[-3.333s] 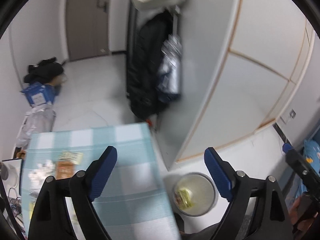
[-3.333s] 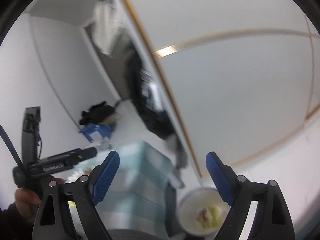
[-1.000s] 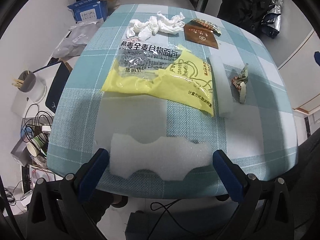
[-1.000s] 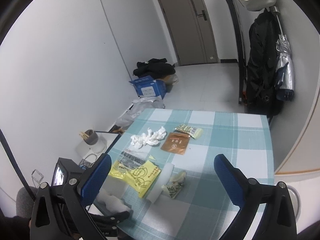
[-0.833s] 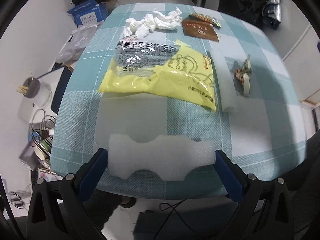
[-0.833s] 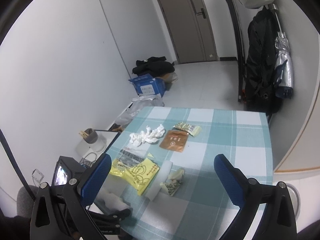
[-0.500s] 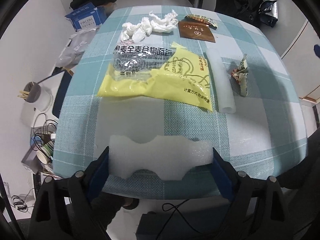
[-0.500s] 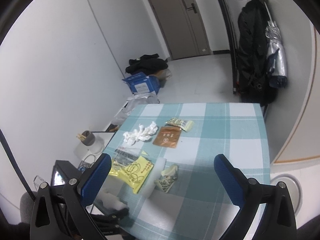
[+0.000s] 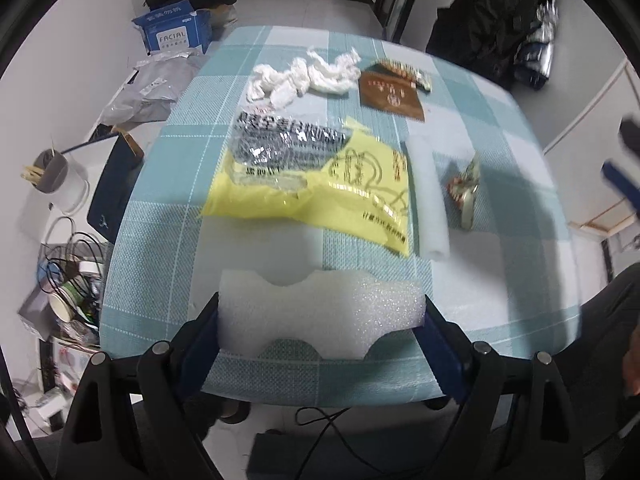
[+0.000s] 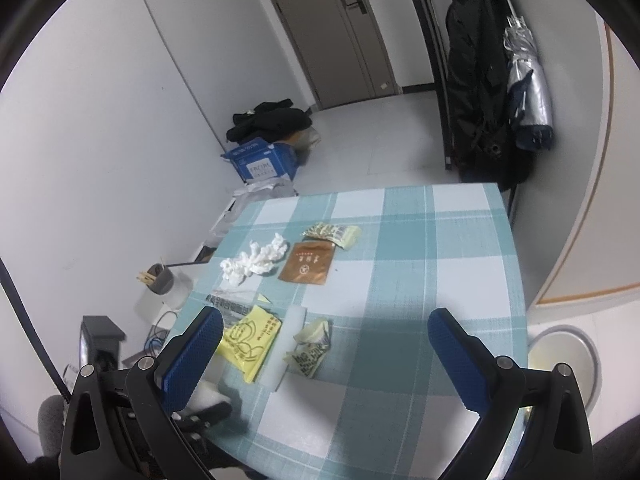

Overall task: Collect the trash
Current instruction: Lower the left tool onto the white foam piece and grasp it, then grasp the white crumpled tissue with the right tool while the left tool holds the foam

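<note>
Left gripper (image 9: 320,320): jaws just closed, clamping white notched foam block (image 9: 320,314) at near edge of teal checked tablecloth (image 9: 168,216). Right gripper (image 10: 324,354): spread wide, empty. Beyond block: yellow plastic bag (image 9: 320,188). Right-wrist view alone shows round bin (image 10: 568,360) beside tablecloth.

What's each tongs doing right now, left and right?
Left tongs: just closed onto the white foam piece, pads against both ends.
Right tongs: open, empty, above the table.

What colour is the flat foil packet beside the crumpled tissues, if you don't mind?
Coppery brown foil packet, with small light print; the right wrist view shows it best.
</note>
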A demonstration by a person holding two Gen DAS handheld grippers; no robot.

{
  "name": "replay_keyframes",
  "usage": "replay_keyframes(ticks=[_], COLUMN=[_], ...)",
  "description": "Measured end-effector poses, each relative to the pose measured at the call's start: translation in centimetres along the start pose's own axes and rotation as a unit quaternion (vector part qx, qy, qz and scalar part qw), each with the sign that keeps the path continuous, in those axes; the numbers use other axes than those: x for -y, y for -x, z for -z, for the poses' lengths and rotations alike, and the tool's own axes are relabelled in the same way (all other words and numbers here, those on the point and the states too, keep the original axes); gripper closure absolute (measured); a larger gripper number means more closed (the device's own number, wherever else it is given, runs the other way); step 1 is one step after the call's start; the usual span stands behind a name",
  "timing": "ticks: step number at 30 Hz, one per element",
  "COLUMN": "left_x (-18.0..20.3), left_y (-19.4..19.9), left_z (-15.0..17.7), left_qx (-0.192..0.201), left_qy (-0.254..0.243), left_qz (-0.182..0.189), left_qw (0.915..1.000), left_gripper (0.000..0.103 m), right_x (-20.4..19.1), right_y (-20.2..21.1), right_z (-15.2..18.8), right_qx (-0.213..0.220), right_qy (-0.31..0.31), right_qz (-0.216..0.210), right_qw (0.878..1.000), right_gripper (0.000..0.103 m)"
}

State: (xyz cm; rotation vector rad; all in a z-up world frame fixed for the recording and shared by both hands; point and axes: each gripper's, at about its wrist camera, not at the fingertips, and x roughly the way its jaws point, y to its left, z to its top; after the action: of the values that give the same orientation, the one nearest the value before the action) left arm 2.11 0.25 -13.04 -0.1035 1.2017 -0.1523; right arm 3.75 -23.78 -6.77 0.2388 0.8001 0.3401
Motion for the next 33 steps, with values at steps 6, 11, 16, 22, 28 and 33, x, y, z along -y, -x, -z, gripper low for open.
replay_keyframes(ticks=[6,11,16,22,28,33], left_x=[-1.1,-2.6,-4.5,-6.1,-7.0,-7.6], left_y=[1.9,4.2,6.2,7.7,8.1,8.0], left_z=[-1.0,-2.0,-2.9,-3.6,-3.9,-4.0], left_qx=[0.033,0.076,0.118,0.153,0.168,0.164], left_qy=[0.040,0.075,0.105,0.122,0.120,0.124], left_qz=[0.044,0.074,0.094,0.106,0.103,0.108], left_qw=[0.9977,0.9915,0.9830,0.9748,0.9730,0.9727], left_gripper=[0.016,0.016,0.016,0.016,0.016,0.016], right_x=[0.0,-0.9,-2.6,-7.2,-9.7,-10.1], right_y=[-0.5,-0.9,-2.1,-7.1,-13.5,-18.3], right_z=[0.3,-0.8,-3.2,-6.1,-6.0,-5.9], right_qx=[-0.020,-0.027,-0.030,-0.053,-0.099,-0.151], right_qy=[-0.001,0.028,0.067,0.215,0.328,0.334], right_qz=[-0.003,0.002,-0.003,-0.028,-0.050,-0.068], right_qw=[1.000,0.999,0.997,0.975,0.938,0.928], right_gripper=[0.000,0.000,0.000,0.000,0.002,0.007])
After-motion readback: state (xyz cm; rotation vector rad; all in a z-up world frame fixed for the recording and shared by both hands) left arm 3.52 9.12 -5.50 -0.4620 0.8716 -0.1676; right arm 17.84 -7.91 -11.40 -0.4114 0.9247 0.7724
